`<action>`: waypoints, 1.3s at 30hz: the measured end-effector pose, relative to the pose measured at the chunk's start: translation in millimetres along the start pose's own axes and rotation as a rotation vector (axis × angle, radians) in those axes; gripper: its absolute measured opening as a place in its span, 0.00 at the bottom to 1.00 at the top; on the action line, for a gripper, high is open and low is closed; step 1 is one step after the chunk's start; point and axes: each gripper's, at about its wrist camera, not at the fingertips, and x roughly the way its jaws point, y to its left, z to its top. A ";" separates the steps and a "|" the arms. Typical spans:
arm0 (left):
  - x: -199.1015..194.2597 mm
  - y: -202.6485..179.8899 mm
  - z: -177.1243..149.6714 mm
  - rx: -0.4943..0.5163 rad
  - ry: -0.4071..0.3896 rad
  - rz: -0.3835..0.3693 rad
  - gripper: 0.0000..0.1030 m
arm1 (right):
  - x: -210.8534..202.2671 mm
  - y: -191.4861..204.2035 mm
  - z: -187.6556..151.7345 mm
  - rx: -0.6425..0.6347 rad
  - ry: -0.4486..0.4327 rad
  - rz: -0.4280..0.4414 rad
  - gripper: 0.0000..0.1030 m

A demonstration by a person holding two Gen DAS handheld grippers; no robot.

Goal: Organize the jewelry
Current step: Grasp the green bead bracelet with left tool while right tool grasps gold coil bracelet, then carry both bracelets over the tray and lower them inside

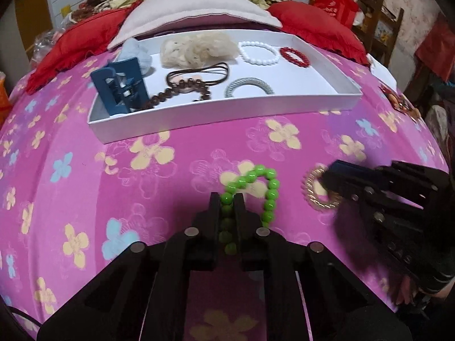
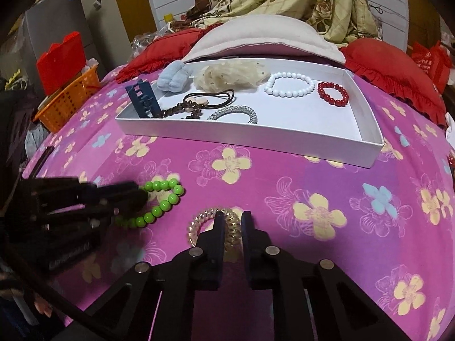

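Note:
A green bead bracelet (image 1: pixel 268 196) (image 2: pixel 165 204) lies on the pink flowered bedspread, and my left gripper (image 1: pixel 226 199) (image 2: pixel 142 197) is shut on its left strand. To the right of it lies a clear golden spiral hair tie (image 1: pixel 320 201) (image 2: pixel 199 221). My right gripper (image 2: pixel 233 218) (image 1: pixel 327 180) is shut on that tie's right side. Beyond both stands a white tray (image 1: pixel 227 119) (image 2: pixel 256 137). It holds a blue hair claw (image 1: pixel 119 88), a white bead bracelet (image 1: pixel 258 52), a red bead bracelet (image 1: pixel 294 56), a silver bangle (image 1: pixel 248 85), brown beads and scrunchies.
Red cushions (image 1: pixel 315 31) and a pale pillow (image 1: pixel 199 11) sit behind the tray. An orange basket (image 2: pixel 68 99) stands off the bed's left edge in the right wrist view. A wooden chair (image 1: pixel 378 22) is at the far right. A person's hand shows beside each gripper.

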 end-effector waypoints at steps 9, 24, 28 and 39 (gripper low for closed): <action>-34.8 5.6 0.0 -0.076 -0.034 -0.061 0.07 | -27.9 -7.6 4.9 0.090 -0.061 0.069 0.09; -116.1 -1.2 5.7 -0.081 -0.162 -0.085 0.07 | -69.7 -16.9 -6.4 0.180 -0.118 0.116 0.09; -128.5 -3.7 14.4 -0.069 -0.176 -0.097 0.07 | -77.0 -21.8 -6.9 0.195 -0.131 0.122 0.09; -136.1 -17.3 53.3 -0.014 -0.193 -0.095 0.07 | -82.7 -49.8 -10.0 0.268 -0.146 0.119 0.09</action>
